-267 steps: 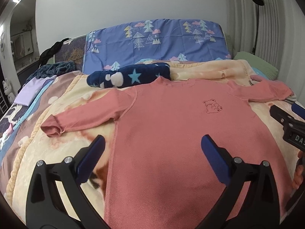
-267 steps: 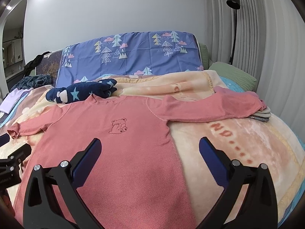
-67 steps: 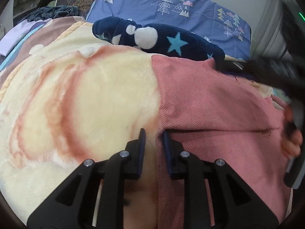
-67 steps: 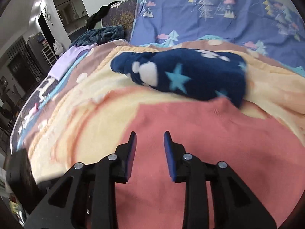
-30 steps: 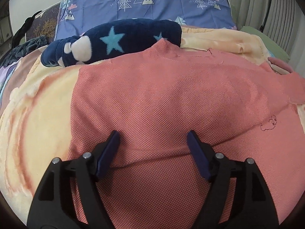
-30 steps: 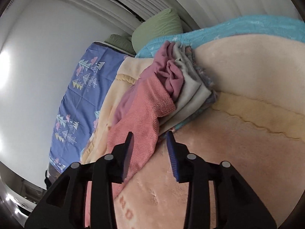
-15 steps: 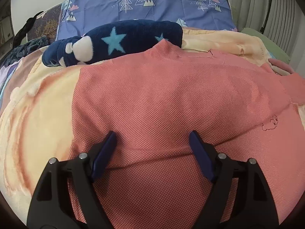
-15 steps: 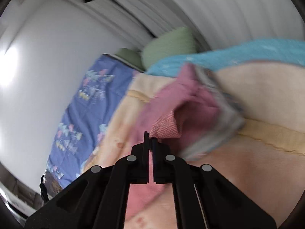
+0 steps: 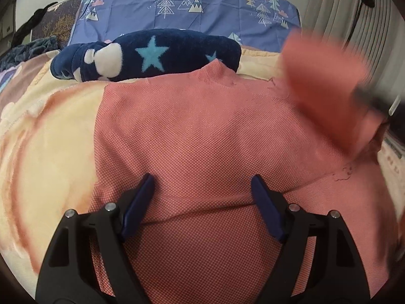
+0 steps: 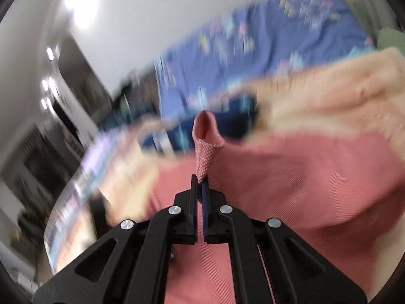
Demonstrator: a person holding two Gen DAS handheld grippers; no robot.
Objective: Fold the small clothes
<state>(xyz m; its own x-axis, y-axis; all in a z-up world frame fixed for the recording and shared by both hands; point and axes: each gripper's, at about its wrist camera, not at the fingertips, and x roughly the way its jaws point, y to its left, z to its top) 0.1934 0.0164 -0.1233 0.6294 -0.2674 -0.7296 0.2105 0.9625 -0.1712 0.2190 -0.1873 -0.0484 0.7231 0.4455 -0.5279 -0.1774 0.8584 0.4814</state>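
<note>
On the bed's cream blanket (image 9: 50, 131) lies the pink shirt (image 9: 202, 139). The left gripper (image 9: 202, 197) stands wide above it. The right gripper (image 10: 200, 179) pinches the shirt's sleeve (image 10: 206, 139).

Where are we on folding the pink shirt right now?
Done: one sleeve already lies folded across the pink shirt, under the open left gripper. In hand: the right gripper is shut on the other sleeve's cuff, raised over the shirt body. Left: laying that sleeve down and folding the body, which lies flat on the yellow blanket.

A home bedroom: a bed with a plush blanket (image 9: 50, 131) and a tree-print pillow (image 9: 177, 7).
</note>
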